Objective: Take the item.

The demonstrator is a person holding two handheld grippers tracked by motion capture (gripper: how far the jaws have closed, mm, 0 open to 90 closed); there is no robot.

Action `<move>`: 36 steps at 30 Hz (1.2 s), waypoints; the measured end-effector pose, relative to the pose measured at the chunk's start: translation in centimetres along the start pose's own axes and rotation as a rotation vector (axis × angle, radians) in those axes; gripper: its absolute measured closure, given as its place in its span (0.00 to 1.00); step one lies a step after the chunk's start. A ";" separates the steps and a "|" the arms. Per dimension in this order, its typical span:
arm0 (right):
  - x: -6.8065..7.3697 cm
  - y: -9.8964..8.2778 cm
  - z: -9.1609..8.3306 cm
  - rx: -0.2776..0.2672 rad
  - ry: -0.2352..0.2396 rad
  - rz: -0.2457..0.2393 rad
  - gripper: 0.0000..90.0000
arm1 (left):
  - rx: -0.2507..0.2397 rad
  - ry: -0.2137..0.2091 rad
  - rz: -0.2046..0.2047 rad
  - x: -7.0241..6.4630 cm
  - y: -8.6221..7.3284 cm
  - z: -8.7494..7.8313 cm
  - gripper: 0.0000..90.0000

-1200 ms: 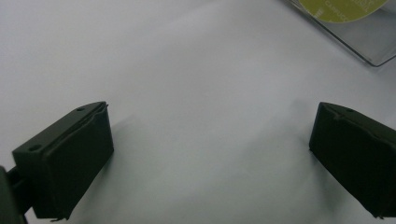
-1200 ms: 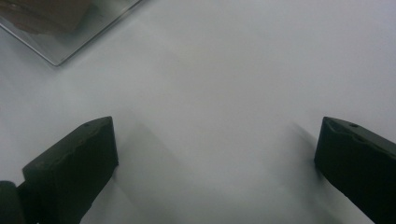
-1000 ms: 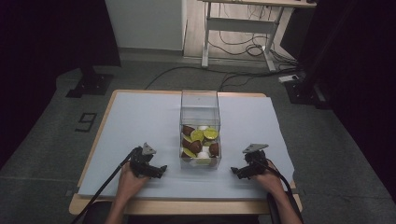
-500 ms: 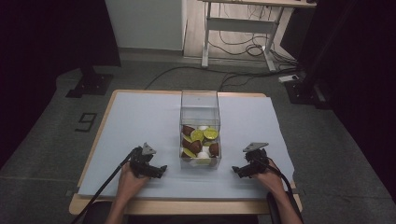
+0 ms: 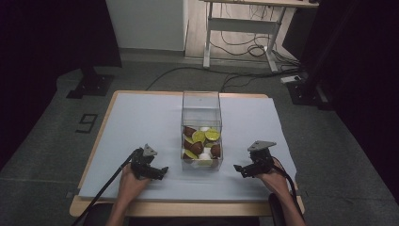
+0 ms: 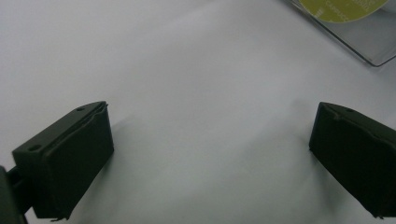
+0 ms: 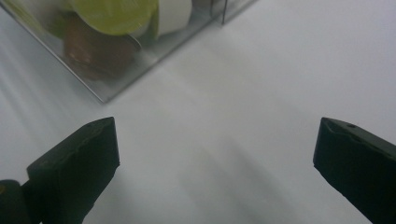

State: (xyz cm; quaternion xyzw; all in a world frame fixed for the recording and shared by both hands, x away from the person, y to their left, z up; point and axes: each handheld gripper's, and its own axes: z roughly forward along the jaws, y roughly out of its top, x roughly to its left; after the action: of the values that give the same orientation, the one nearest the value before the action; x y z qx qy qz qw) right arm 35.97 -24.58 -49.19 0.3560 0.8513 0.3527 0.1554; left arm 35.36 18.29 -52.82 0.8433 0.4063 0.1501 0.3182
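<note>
Nearest the person, the left gripper (image 5: 163, 171) rests on the white sheet (image 5: 141, 122) to the left of the clear box (image 5: 201, 106), jaws spread wide with nothing between them. The right gripper (image 5: 238, 169) rests to the box's right, its jaws likewise parted and empty. Both point inward at the box, likely poised to reach in. Inside the box, at its near end, lie green, brown and white capsules (image 5: 201, 143), heaped together for picking.

Partial print "CAPPUCC" on yellow-green capsule lid (image 6: 343, 7), rest unreadable
</note>
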 end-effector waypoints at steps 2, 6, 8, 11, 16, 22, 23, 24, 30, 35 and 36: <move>0.1 0.2 -0.3 -0.009 -0.002 -0.010 0.01 | 0.000 0.000 0.000 0.0 0.0 0.0 0.00; 0.3 0.9 -1.0 -0.031 0.005 -0.016 0.02 | -0.001 0.000 -0.001 0.0 0.0 0.0 0.00; 0.4 1.2 -1.2 -0.035 0.016 -0.014 0.03 | 0.001 0.000 0.000 0.0 0.0 0.0 0.00; 0.6 1.6 -1.4 -0.033 0.025 -0.017 0.04 | 0.001 0.000 0.001 0.0 0.0 0.0 0.00; 0.9 2.4 -1.7 -0.024 0.044 -0.006 0.04 | 0.000 0.000 0.000 0.0 0.0 0.0 0.00; 1.3 3.5 -2.3 -0.026 0.059 0.003 0.04 | 0.000 0.000 0.001 0.0 0.0 0.0 0.00; 1.3 3.6 -2.3 -0.024 0.061 -0.004 0.05 | 0.000 0.000 0.001 0.0 0.0 0.0 0.00; 1.4 3.8 -2.3 -0.022 0.063 -0.005 0.05 | 0.000 0.001 0.001 0.0 0.0 0.0 0.00; 1.9 4.6 -2.1 -0.009 0.088 -0.030 0.03 | 0.000 0.001 0.001 0.0 0.0 0.0 0.00; 2.2 5.5 -2.2 -0.008 0.108 -0.048 0.03 | 0.001 0.001 0.002 0.0 0.0 0.0 0.00; 2.2 5.7 -2.2 -0.006 0.111 -0.055 0.03 | 0.001 0.001 0.002 0.0 0.0 0.0 0.00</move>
State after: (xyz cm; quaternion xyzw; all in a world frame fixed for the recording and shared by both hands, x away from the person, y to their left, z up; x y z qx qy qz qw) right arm 36.08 -21.22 -43.66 0.3120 0.8670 0.3700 0.1183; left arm 35.35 18.27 -52.83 0.8438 0.4057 0.1506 0.3175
